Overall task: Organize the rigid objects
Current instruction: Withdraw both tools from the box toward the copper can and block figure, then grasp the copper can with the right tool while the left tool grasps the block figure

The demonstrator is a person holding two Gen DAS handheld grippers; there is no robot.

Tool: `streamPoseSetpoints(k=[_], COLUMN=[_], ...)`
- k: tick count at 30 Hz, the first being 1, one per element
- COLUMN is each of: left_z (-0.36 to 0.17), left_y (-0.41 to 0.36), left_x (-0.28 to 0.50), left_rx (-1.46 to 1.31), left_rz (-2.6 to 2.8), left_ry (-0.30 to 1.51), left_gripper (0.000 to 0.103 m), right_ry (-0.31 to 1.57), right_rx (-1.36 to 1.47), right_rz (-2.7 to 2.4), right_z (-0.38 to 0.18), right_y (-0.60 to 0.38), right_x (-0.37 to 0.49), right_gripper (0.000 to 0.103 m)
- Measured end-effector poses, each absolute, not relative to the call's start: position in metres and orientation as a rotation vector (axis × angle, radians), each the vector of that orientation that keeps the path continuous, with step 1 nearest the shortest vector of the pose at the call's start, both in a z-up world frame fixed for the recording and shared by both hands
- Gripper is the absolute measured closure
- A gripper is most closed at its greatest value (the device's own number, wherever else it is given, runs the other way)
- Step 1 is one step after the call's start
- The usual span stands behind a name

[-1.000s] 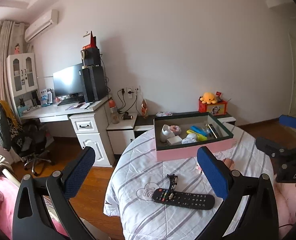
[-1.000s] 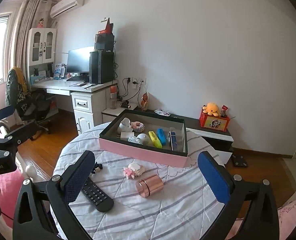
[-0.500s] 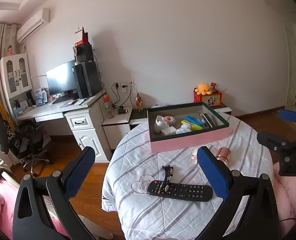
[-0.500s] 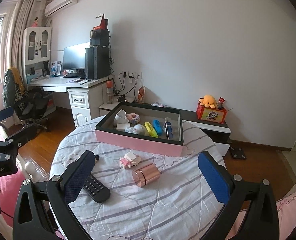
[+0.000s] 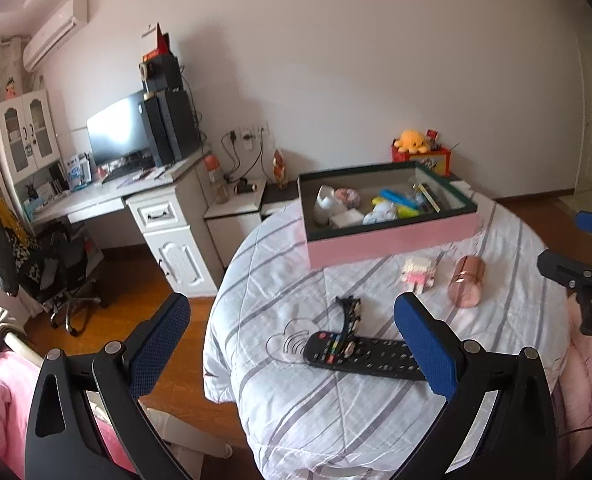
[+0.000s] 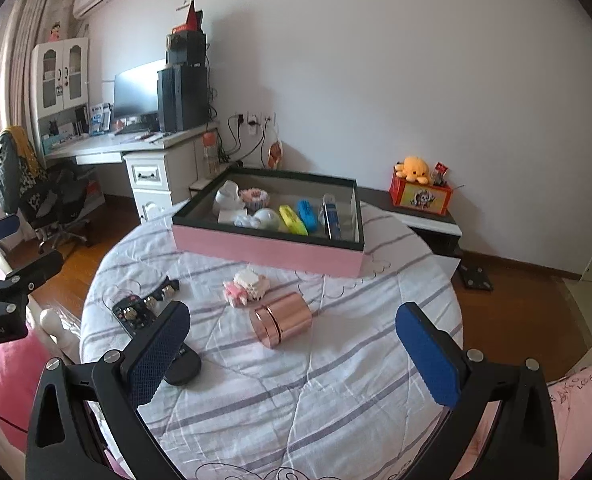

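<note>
Four loose things on the striped round table [image 6: 336, 408], left to right in the right wrist view: black remote [image 6: 135, 314] with a dark hair clip [image 6: 163, 289] lying partly over its end, pink and white block toy [image 6: 244, 287], copper tin [image 6: 281, 319] tipped on its side. Behind them, at the table's far edge, a pink box [image 6: 267, 249] with a dark rim, already filled with small items. Left gripper [image 5: 291, 338] spread wide, empty, hovering at the table's left edge near the remote. Right gripper [image 6: 291, 342] also spread wide, empty, above the table with the tin between its fingers in view, not touching.
</note>
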State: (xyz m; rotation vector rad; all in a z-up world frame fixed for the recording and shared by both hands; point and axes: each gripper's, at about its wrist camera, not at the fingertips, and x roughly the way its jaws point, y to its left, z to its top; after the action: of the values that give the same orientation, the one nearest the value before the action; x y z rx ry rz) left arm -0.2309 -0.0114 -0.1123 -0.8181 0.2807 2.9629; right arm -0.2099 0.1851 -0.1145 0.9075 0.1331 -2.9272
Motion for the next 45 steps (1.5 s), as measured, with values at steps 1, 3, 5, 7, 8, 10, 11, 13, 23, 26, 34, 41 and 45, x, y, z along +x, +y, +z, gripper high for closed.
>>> streamPoseSetpoints(k=[1,3,5,7,8,10,11,13,23,26,34,41,45], left_z=[-0.114,-0.120,-0.125,-0.130,-0.133,-0.137,-0.139,-0.141,-0.156,-0.158,-0.164,-0.174,-0.187], left_y=[-0.013,-0.017,-0.020,-0.024,-0.025,-0.029,-0.030,-0.031,-0.018,-0.010,0.029,0.082,0.107], left_x=[-0.233,-0.237,-0.242,-0.247,-0.249,-0.255,-0.257,-0.262,-0.281,-0.289,-0.308,-0.331,-0.350], left_rx=[-0.830,-0.855,-0.886,-0.914,-0.929,-0.954,-0.963,-0.977,-1.036,-1.050,-1.060,-1.076,-1.126], left_rz=[2.963,2.963,2.957,2.964,2.965,2.966,2.968,2.961,2.912,2.897,2.783,2.667,2.598], left_ry=[0.282,0.281,0.276,0.277,0.278,0.274,0.269,0.257,0.302,0.296,0.302,0.333,0.325], left_gripper=[0.000,0.000,0.000,0.000,0.000,0.000,0.000,0.000,0.000,0.000,0.000,0.000,0.000], right_ry=[0.136,0.139,0.135,0.131,0.130,0.129,0.127,0.122,0.064,0.035,0.015,0.013,-0.088], right_rx=[0.921,0.946,0.971,1.006,1.022,1.060,1.080,1.116,1.193,1.216,1.189,1.224,1.223], right_rz=[-2.921,-2.913,-2.905,-2.892,-2.885,-2.868,-2.858,-2.837,-2.742,-2.705,-2.651,-2.820,-2.805], right_z=[-0.117,-0.124,-0.130,-0.138,-0.143,-0.153,-0.158,-0.168,-0.204,-0.214,-0.219,-0.219,-0.222], right_y=[0.186,0.186,0.187,0.187,0.187,0.186,0.186,0.185,0.193,0.199,0.217,0.262,0.273], right_x=[-0.212,-0.217,-0.221,-0.228,-0.231,-0.239,-0.243,-0.253,-0.303,-0.312,-0.313,-0.315,-0.318], right_gripper=[0.000,0.000,0.000,0.000,0.000,0.000,0.000,0.000,0.000,0.012,0.043,0.044,0.045])
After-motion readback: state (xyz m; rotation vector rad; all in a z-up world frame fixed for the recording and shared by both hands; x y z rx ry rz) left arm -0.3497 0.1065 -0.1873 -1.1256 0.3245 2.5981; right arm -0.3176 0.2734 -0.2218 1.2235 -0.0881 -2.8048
